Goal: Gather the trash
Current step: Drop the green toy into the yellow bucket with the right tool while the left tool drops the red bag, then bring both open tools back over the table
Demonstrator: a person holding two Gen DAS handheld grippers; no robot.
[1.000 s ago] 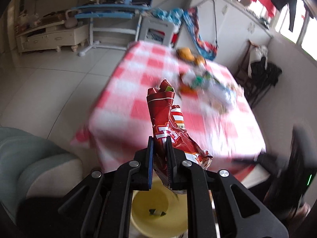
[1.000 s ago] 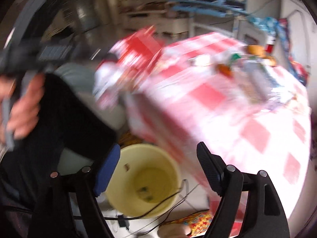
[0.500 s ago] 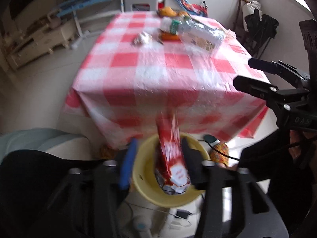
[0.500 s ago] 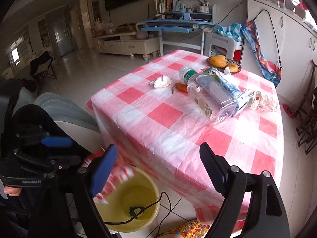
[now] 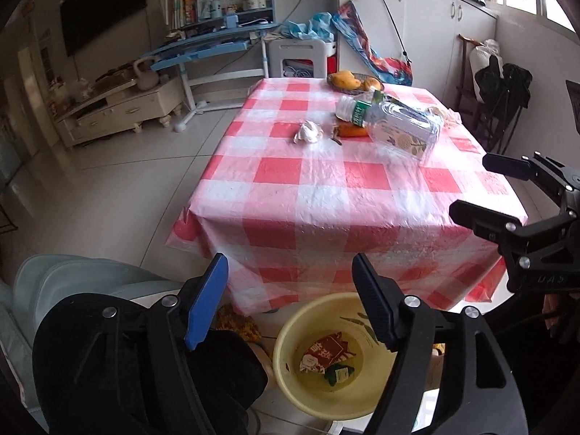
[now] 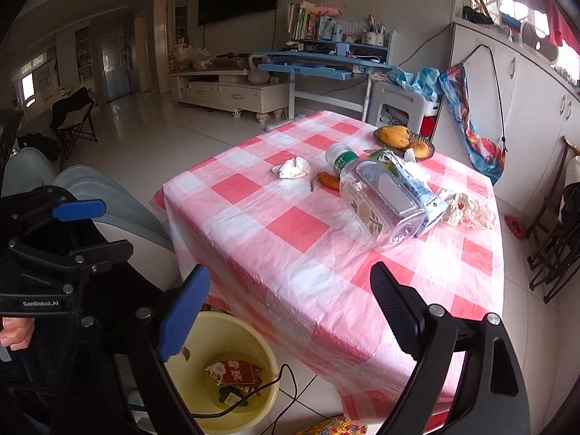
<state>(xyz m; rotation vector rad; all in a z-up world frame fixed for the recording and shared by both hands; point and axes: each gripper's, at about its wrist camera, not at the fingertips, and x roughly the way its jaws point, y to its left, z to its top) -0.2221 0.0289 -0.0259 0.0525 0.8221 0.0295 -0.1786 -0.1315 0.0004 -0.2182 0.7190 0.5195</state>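
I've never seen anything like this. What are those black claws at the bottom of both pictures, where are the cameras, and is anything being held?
There is no robot here: a person holds a hand tool with two fingers in each hand, and a wide-angle camera on each tool looks out along them. One picture comes from the left gripper, the other from the right gripper. Each tool also shows at the edge of the other's picture.

Both are open and hold nothing. The left one's jaws have just been opening, and nothing is between them; the red snack wrapper lies in the yellow bucket on the floor below.

On the checked tablecloth lie a clear plastic bottle on its side, a crumpled white tissue, more crumpled paper and a dish of yellow fruit.
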